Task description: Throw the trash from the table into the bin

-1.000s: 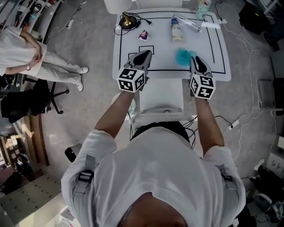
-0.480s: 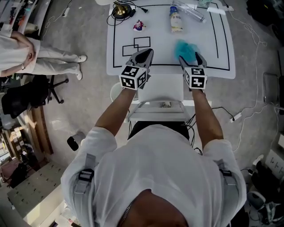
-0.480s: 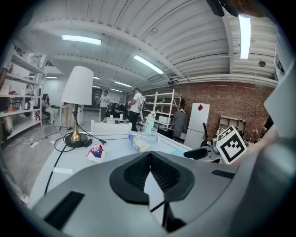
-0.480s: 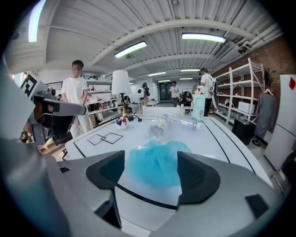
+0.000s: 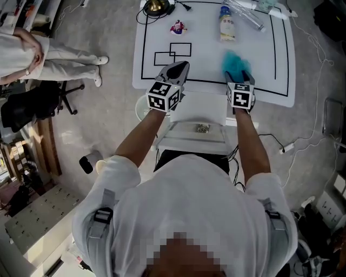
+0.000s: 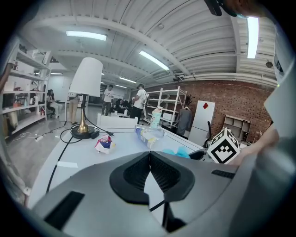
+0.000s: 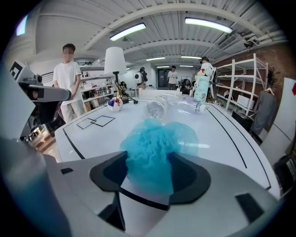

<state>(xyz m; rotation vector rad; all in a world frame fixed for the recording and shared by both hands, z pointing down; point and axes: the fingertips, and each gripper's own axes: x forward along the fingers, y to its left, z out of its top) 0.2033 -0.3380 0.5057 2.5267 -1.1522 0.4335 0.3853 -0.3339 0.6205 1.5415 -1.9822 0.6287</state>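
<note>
Both grippers have come down to the near edge of the table (image 5: pixel 270 65) since a second ago, and the blue crumpled wad (image 5: pixel 234 60), blurred then, now lies on the tabletop near that edge, on the right. The right gripper (image 5: pixel 240 77) has closed in on it. Its jaws, spread wide a moment ago, have just drawn in slightly. They stand well apart with the wad between them, its fluffy sides at the pads.

The left gripper (image 5: pixel 180 66) is over the same edge beside two drawn rectangles, jaws pressed together and empty. Both forearms reach forward and the grippers tilt down toward the table.

Below the edge, between the arms, an open white bin (image 5: pixel 192 145) holds one small speckled scrap (image 5: pixel 203 128).

Farther back lie a small labelled bottle (image 5: pixel 227 30), its print too small to read, a clear plastic bottle (image 5: pixel 248 16) and a crumpled wrapper (image 5: pixel 177 27), near a lamp (image 5: pixel 154 5) with a brass base.
</note>
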